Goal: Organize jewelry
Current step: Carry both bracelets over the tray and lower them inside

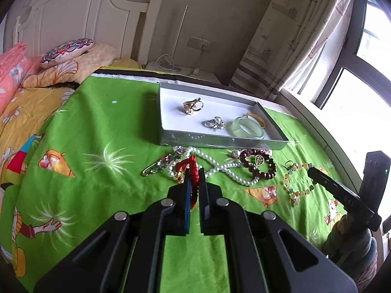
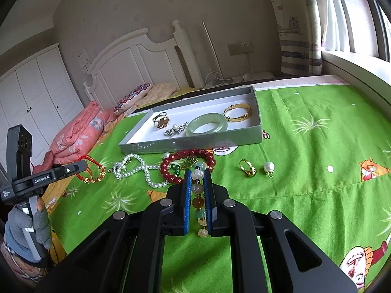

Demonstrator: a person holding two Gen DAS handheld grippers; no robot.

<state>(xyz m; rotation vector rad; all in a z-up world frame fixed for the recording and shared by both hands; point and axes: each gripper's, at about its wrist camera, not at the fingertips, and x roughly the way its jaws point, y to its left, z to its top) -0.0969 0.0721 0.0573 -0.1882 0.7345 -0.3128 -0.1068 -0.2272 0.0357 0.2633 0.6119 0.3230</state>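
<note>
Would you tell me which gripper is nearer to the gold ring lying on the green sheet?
Right. The right gripper sits just beside the gold ring; the left gripper is beyond the pearl necklace.

A bed (image 1: 97, 127) under a green cartoon-print sheet fills the lower frame. Its white headboard (image 1: 73, 17) stands upper left against a beige wall (image 1: 215, 7), with a pink folded quilt (image 2: 80, 131) and patterned cushion (image 1: 67, 51) below. White wardrobe doors (image 2: 36, 92) sit far left. Daylight enters the window (image 1: 366, 56) at right, beside a printed curtain (image 1: 293, 31).
</note>
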